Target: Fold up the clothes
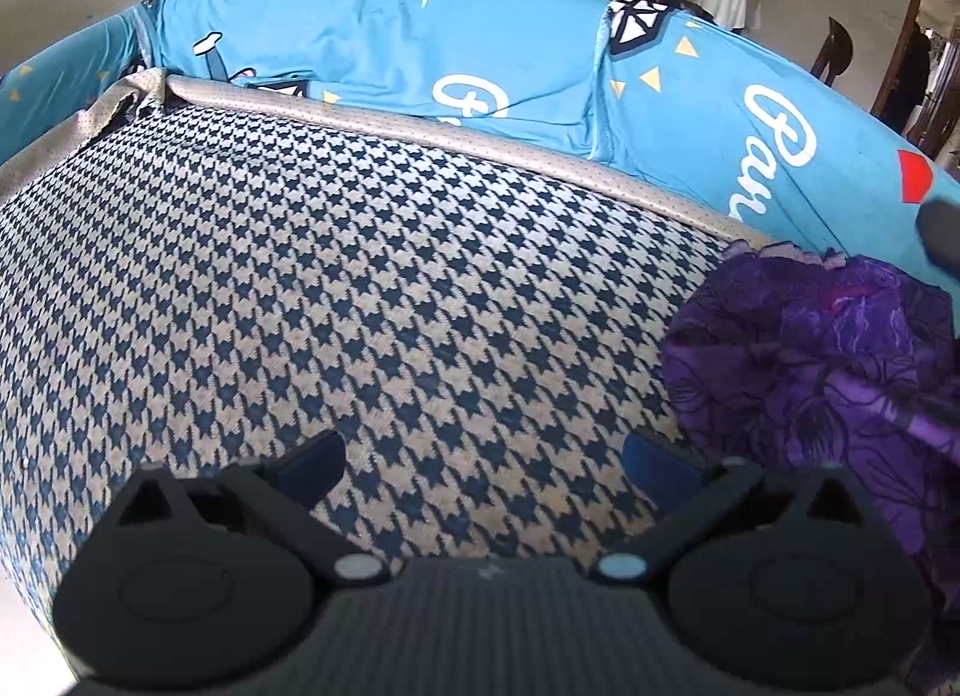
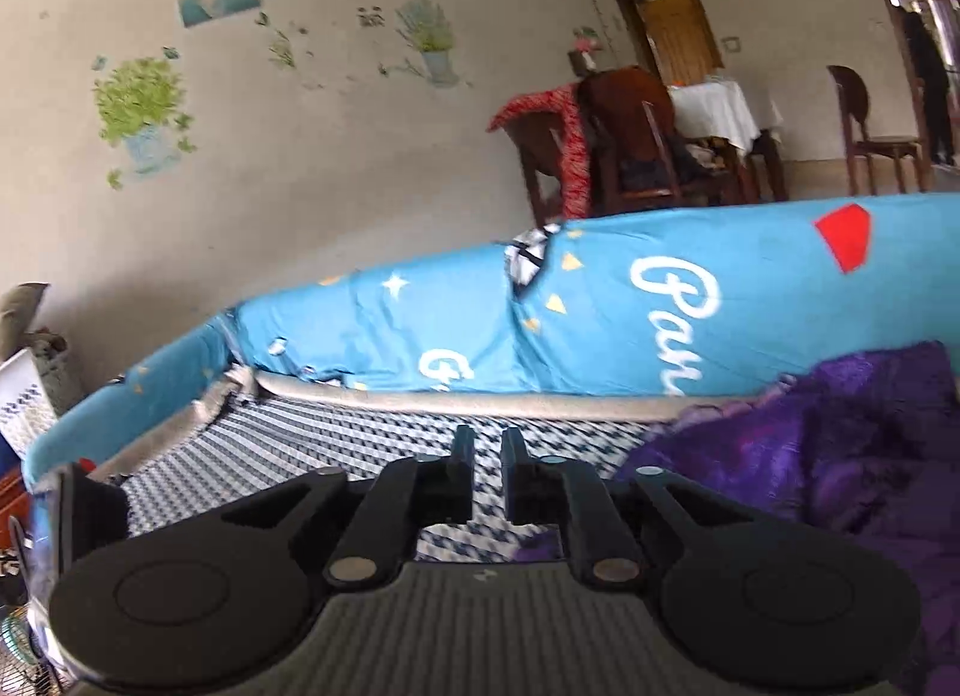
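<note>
A crumpled purple garment (image 1: 828,348) with a dark flower print lies bunched on the right of the sofa seat; the right wrist view also shows the garment (image 2: 840,444) at its right side. My left gripper (image 1: 483,456) hovers over the houndstooth seat cover (image 1: 360,276), open wide with nothing between its fingers, and the garment lies just right of its right finger (image 1: 657,459). My right gripper (image 2: 487,456) is held low over the seat, left of the garment. Its jaws are drawn together to a narrow slit with nothing in it.
The sofa's backrest (image 1: 390,54) wears a blue cover with white lettering and stars and curves behind the seat (image 2: 300,444). Beyond it stand wooden chairs (image 2: 636,144), one draped with a red cloth, and a white-clothed table (image 2: 720,108). A dark blurred object (image 1: 942,234) shows at the right edge.
</note>
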Demonstrator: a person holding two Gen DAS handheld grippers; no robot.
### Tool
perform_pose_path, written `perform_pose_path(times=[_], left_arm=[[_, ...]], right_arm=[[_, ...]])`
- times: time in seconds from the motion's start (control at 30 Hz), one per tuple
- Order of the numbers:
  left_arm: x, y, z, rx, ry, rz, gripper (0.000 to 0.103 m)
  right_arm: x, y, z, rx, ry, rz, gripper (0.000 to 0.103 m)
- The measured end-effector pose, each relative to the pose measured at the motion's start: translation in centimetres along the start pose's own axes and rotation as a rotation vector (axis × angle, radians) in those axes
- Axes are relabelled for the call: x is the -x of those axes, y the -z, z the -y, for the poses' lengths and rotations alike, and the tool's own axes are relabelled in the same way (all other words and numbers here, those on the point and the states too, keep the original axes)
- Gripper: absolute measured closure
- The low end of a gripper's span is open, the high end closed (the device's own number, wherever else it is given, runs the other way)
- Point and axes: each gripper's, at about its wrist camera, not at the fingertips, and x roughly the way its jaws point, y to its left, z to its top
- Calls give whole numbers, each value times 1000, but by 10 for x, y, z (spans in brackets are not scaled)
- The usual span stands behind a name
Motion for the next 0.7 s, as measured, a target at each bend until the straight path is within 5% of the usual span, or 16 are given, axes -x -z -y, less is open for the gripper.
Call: perform_pose_path(times=[0.53,0.7], left_arm=[[6,7,45,-74,145,3,0],[5,11,62,-89,209,-11,0]], right_arm=[[67,1,90,-19,235,-53,34],[85,11,119,-67,256,-95,31]])
